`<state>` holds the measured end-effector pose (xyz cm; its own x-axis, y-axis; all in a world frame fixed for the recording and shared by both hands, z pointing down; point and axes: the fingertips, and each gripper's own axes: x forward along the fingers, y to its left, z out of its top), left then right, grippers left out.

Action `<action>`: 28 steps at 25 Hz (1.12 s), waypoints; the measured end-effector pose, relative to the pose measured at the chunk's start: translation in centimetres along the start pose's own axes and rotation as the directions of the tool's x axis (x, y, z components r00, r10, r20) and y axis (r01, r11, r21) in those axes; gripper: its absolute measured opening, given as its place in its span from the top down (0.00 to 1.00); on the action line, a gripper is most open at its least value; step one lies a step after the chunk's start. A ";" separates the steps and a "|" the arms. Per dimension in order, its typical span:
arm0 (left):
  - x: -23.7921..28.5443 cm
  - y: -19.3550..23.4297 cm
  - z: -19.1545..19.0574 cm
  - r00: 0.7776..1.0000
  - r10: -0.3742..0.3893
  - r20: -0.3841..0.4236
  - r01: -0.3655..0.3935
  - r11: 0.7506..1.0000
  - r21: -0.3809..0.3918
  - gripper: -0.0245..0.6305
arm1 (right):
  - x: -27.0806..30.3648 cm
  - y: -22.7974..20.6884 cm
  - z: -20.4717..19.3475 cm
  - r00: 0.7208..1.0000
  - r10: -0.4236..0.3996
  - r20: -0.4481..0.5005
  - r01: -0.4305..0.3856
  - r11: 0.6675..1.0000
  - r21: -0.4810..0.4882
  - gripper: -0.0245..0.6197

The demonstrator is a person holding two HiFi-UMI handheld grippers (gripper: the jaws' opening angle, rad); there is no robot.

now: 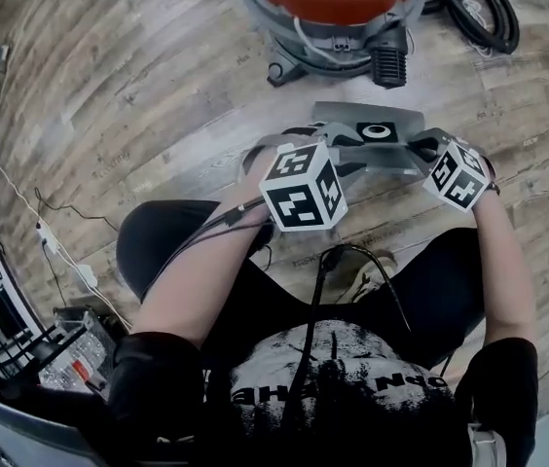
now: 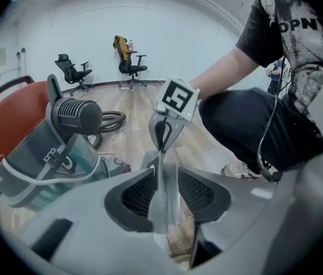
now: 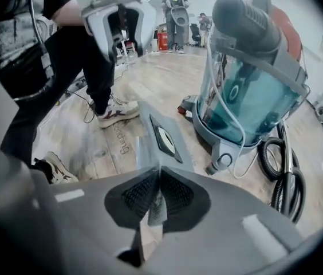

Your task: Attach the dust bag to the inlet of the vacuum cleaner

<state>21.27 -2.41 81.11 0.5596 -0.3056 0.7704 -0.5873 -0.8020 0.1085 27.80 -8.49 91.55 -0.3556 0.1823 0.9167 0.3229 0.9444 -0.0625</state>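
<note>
Right tool point(image 3: 159, 195) pinches the dust bag point(image 3: 152, 148) by its right edge so we can carry it to the vacuum point(image 3: 253, 90). Left tool point(image 2: 166, 191) is spread around the left edge.

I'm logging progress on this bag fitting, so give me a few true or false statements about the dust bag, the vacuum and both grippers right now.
1. The right gripper has its jaws shut on the dust bag. True.
2. The dust bag is already on the vacuum cleaner inlet. False: it is between the two grippers, apart from the vacuum cleaner.
3. The vacuum cleaner's top is blue. False: it is orange-red.
4. The left gripper has its jaws apart, with the bag's edge between them. True.
</note>
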 end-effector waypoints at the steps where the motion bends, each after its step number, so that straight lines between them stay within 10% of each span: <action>1: 0.2 0.0 -0.5 0.999 0.022 -0.024 -0.022 1.000 0.009 0.75 | -0.7 0.1 0.4 1.000 0.013 0.015 -0.013 1.000 0.005 0.93; 13: 3.1 -0.8 -2.7 0.968 0.132 -0.212 -0.104 0.985 0.140 0.63 | -8.3 3.2 5.8 0.974 0.129 0.188 -0.133 0.991 0.005 0.93; 18: 3.8 -0.8 -3.2 0.939 0.196 -0.282 -0.122 0.958 0.260 0.81 | -9.8 4.1 6.0 0.962 0.144 0.233 -0.153 0.988 0.024 0.93; 28: 2.3 1.0 -0.7 0.941 0.251 -0.226 -0.214 0.961 0.175 0.92 | -11.7 2.5 5.6 0.968 0.011 0.249 -0.017 1.000 0.022 0.90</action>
<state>21.57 -3.56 83.46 0.2472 -0.3727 0.8944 -0.5816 -0.7953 -0.1707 27.89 -6.77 78.48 -0.5592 0.2554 0.7887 0.3101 0.9468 -0.0868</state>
